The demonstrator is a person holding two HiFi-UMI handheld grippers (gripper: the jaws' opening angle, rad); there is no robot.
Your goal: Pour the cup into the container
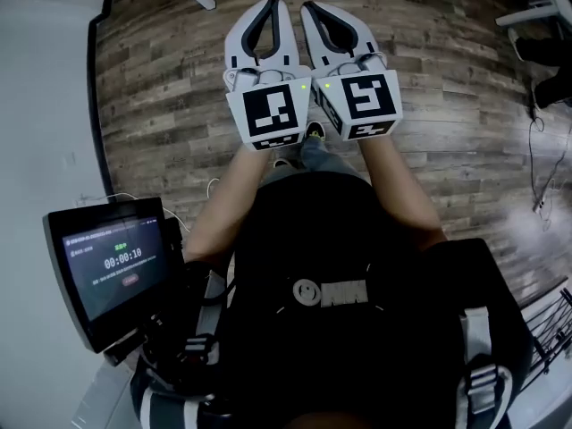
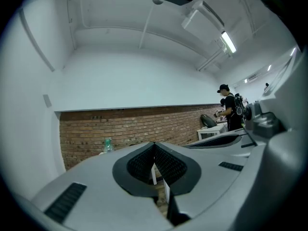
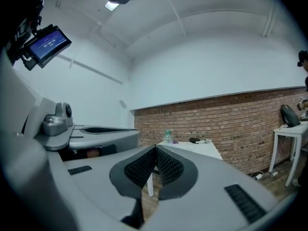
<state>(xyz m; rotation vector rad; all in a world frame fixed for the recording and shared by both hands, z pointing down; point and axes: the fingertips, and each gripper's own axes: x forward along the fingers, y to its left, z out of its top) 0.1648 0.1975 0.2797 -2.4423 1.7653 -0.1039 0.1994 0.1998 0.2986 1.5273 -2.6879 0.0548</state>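
Closed tip to tip on nothing: fingers (image 2: 139,165) of the left gripper (image 2: 154,144), likewise fingers (image 3: 171,167) of the right gripper (image 3: 155,148). Held level, close side by side, over a wood-plank floor (image 1: 161,88). Ahead of the right gripper, well apart, a white desk (image 3: 204,150) against a brick wall (image 3: 231,119). On it a pale green bottle (image 3: 167,135) and small dark things; cup and container impossible to pick out. Beside the left forearm, a lit screen (image 1: 112,266).

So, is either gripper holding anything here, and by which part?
Nothing is held: the left gripper and right gripper both have jaws shut together, empty.
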